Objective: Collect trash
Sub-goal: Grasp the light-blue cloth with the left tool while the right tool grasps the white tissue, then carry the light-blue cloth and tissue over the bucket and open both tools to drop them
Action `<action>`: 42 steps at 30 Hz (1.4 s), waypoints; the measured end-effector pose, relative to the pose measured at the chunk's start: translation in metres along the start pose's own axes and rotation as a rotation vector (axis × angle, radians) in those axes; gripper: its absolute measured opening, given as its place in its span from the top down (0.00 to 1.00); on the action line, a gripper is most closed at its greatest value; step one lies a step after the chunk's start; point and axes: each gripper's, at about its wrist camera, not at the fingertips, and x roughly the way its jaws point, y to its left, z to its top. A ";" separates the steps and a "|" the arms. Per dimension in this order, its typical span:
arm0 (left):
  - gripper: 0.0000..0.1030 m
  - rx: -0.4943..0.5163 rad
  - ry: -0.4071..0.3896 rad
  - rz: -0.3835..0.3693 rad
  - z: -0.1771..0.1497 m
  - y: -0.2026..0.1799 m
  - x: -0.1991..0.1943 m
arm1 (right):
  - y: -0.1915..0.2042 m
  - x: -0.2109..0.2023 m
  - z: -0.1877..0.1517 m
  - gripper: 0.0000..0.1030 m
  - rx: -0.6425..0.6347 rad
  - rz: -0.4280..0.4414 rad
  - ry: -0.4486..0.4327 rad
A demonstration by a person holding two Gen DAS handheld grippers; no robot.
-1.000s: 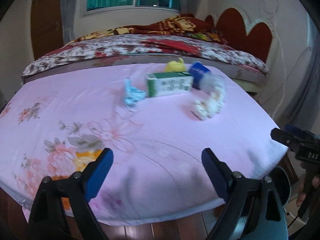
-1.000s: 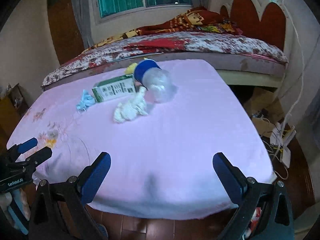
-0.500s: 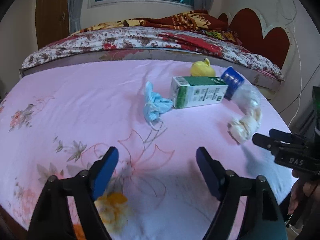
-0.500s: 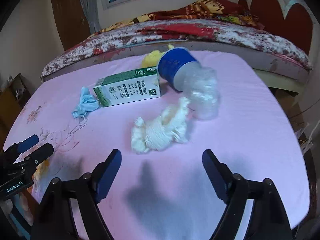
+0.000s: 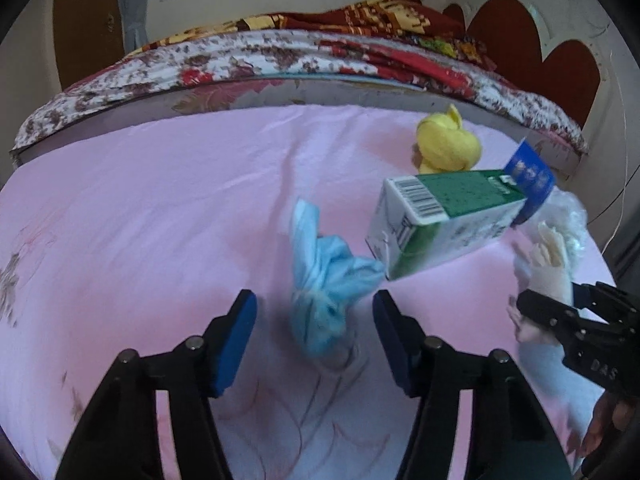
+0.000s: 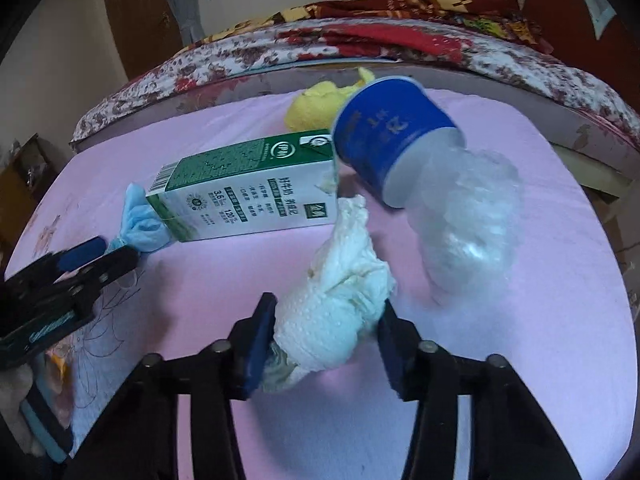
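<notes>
Pink-sheeted counter before a floral bed. Left tool straddling crumpled blue mask, jaws just narrowing, pads not yet touching. Right tool just closed in, pinching white paper wad. Green milk carton touching both scraps; probably best to squeeze fully, then lift straight up to avoid dragging carton.

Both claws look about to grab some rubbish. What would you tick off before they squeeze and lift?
1. Blue crumpled mask sits between left claw pads: ok.
2. Left pads pressing it: not ok, gaps remain while closing.
3. White tissue wad sits between right claw pads: ok.
4. Right pads gripping firmly: cannot tell, though they have been closing.
5. Green milk carton clear of the mask: not ok, touching.
</notes>
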 end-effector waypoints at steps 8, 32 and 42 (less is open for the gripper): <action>0.74 0.010 -0.001 0.017 0.002 -0.003 0.003 | 0.003 0.003 0.003 0.66 -0.022 0.020 0.005; 0.76 0.129 -0.125 -0.109 -0.083 -0.112 -0.122 | -0.051 -0.163 -0.105 0.68 0.011 0.011 -0.137; 0.76 0.227 -0.145 -0.190 -0.100 -0.182 -0.152 | -0.114 -0.240 -0.163 0.68 0.083 -0.055 -0.178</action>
